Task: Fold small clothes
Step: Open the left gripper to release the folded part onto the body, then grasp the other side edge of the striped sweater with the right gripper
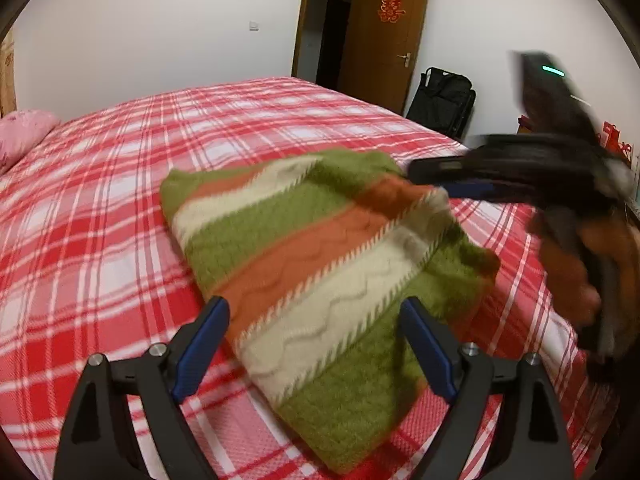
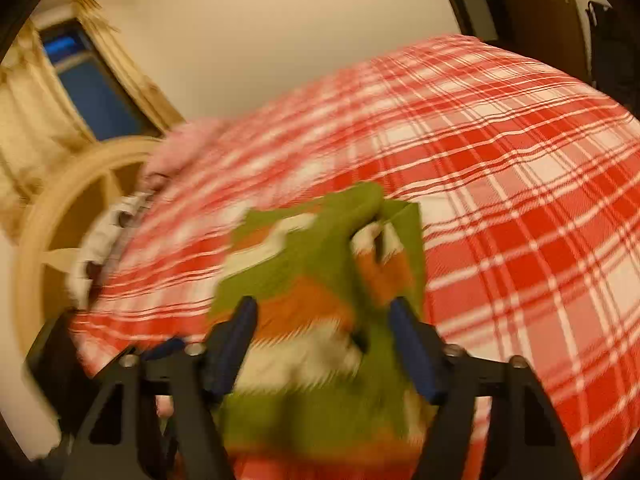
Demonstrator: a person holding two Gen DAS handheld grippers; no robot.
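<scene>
A small knitted sweater with green, orange and cream stripes lies folded on the red plaid bed. My left gripper is open just above its near end, one finger on each side. My right gripper comes in blurred from the right, its tips at the sweater's far right corner. In the right wrist view my right gripper is open over the sweater, which is blurred and bunched between the fingers.
A pink pillow lies at the bed's far left. A brown door stands open behind the bed, with a black bag beside it. A wooden headboard and a curtained window show in the right wrist view.
</scene>
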